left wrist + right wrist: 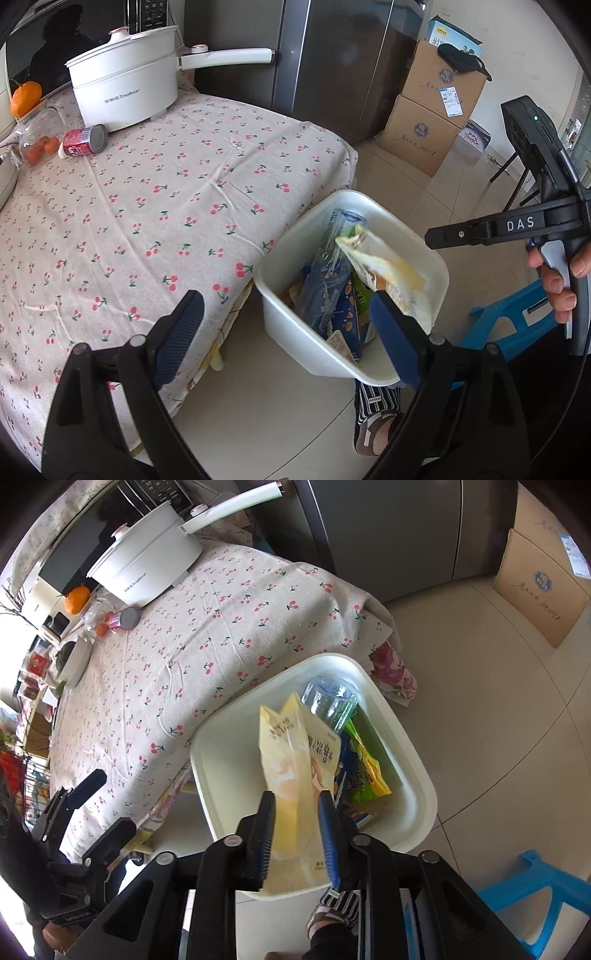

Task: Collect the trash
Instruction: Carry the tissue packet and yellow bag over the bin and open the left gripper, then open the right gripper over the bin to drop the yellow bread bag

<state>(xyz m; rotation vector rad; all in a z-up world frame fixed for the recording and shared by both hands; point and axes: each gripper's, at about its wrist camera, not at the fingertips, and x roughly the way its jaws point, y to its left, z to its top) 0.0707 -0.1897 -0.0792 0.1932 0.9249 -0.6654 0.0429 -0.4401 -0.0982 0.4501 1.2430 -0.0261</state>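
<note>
A white plastic bin [295,332] [413,775] stands on the floor by the table's corner. It holds snack wrappers, blue [325,295] and green [365,764], and a clear plastic cup [328,698]. My right gripper [297,830] is shut on a yellow snack bag [291,775] and holds it over the bin; the bag also shows in the left wrist view [384,266]. My left gripper [288,332] is open and empty, above the bin's near edge and the table's corner. A red can [83,140] lies on its side on the table.
The table has a cherry-print cloth [166,206]. On it stand a white electric pot [125,88], a jar of small oranges [37,140] and an orange [25,96]. Cardboard boxes [432,122], a fridge [340,62] and a blue stool [543,878] stand around.
</note>
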